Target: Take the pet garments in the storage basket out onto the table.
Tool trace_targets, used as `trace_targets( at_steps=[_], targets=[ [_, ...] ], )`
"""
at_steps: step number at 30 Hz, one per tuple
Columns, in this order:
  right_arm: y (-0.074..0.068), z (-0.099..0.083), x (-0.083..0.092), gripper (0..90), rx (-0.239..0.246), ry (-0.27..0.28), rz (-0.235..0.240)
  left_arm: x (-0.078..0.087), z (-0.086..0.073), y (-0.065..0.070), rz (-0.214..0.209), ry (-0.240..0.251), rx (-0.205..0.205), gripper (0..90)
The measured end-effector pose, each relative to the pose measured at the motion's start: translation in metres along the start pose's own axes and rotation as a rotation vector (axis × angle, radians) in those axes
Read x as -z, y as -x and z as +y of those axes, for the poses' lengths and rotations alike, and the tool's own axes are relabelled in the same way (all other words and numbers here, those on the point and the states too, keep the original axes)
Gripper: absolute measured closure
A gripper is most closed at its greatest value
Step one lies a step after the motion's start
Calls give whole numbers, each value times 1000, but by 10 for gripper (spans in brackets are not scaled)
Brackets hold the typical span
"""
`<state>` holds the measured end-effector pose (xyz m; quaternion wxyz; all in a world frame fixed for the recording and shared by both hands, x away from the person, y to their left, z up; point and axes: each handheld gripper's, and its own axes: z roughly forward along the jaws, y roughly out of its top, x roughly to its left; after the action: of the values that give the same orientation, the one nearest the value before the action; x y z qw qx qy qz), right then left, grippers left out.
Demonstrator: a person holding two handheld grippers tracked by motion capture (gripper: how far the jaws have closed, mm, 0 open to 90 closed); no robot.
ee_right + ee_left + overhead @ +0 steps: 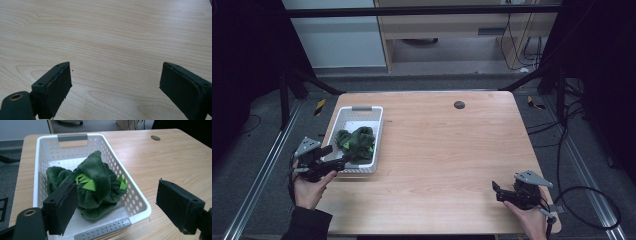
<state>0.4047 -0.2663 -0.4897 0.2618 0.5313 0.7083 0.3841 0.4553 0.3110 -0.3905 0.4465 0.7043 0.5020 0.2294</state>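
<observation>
A dark green plush toy (356,142) (96,187) with light green spikes lies crumpled in a white perforated basket (343,116) (125,180) on the left of the wooden table. My left gripper (337,159) (117,206) hovers at the basket's near end, open, its jaws straddling the near right corner with nothing held. At the table's front right, my right gripper (496,191) (115,87) is open above bare wood, with nothing between its jaws.
The table (447,150) has a small dark round grommet (459,104) (155,137) near its far edge. Black frame posts and cables stand around the table; a wooden cabinet is behind it.
</observation>
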Motion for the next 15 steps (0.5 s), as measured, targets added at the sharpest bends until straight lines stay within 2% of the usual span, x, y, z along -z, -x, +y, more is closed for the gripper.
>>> trace_targets(
  at_steps=[15],
  targets=[
    [-1,0,-2,101,12,-6,9,-13,13,-3,23,-36,-17,164]
  ],
)
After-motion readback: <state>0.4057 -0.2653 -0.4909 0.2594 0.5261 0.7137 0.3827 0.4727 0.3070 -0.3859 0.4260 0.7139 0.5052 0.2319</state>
